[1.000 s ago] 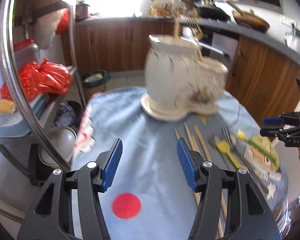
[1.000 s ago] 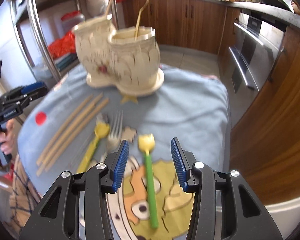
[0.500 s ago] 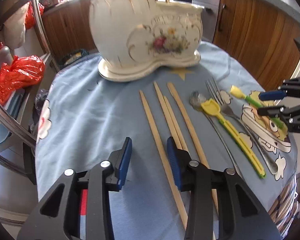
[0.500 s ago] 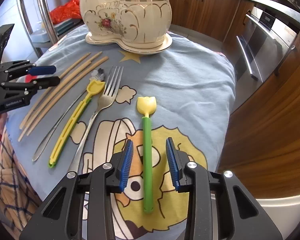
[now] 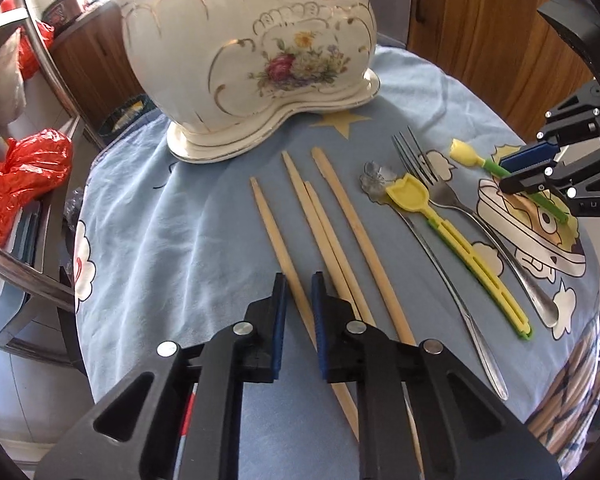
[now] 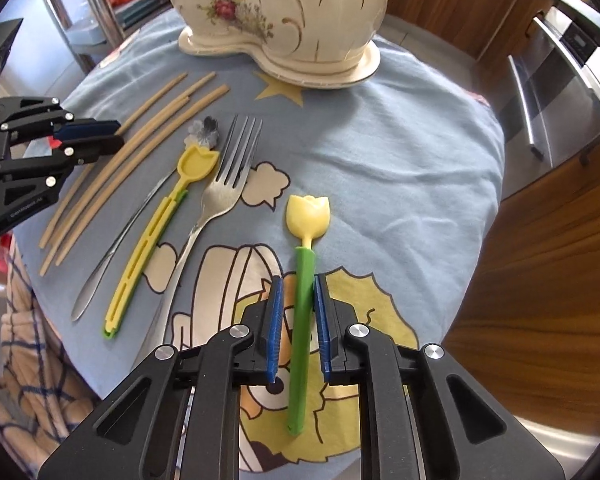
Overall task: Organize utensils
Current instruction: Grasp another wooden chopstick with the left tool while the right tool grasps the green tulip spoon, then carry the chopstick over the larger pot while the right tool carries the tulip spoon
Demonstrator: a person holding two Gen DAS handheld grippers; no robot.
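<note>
A kitchen with wooden cabinets surrounds a small round table under a blue cartoon-print cloth, a steel rack just beside it.

The left gripper points steeply down near the table's front edge. Its jaws have just been closing and now stand narrowly apart, with the leftmost chopstick running between them; whether the pads press on it yet is hard to tell, as a thin gap seems to remain. The stick's long axis runs straight away from the gripper toward the holder, in line with the fingers, so a squeeze across it looks well set up. Three more chopsticks lie just to its right, roughly parallel, two of them touching.

The right gripper also points down, and its jaws have likewise been closing. They straddle the green handle of the tulip spoon, whose yellow head points away toward the holder. A sliver of cloth shows on each side of the handle, so I judge it is not yet clamped.

Between the two grippers lie a fork, a yellow scoop and a slim metal spoon, all untouched. The ceramic holder stands at the far side, well beyond both grippers.
</note>
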